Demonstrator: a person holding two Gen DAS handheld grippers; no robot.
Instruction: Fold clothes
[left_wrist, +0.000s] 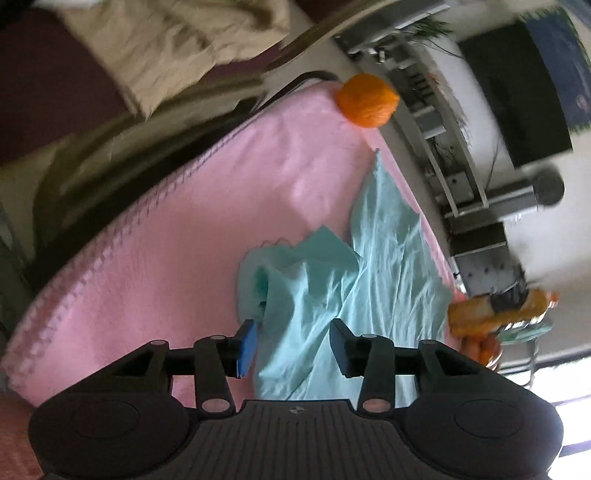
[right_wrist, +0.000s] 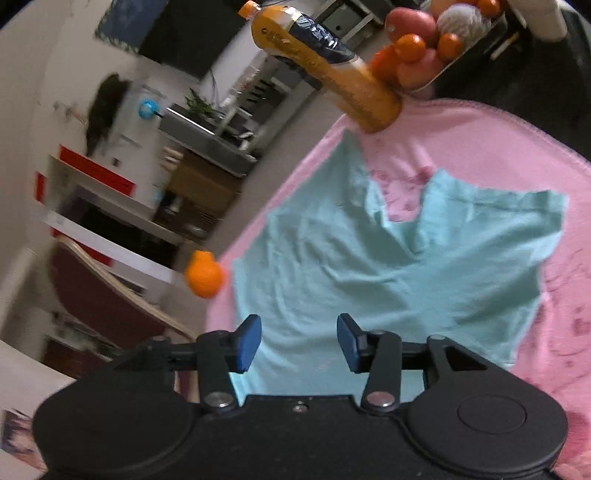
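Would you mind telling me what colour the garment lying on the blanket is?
Light teal garment, plain, on a pink blanket; clearest in the right wrist view.

Pink blanket (right_wrist: 461, 140) covers the table. Orange (right_wrist: 204, 274) sits at blanket's edge, by a corner. Orange drink bottle (right_wrist: 332, 70) w/ dark label stands at another corner, right next to a fruit tray (right_wrist: 458, 55) w/ oranges & apples. Beige cushion (left_wrist: 177, 48) on dark-red sofa beyond the table.
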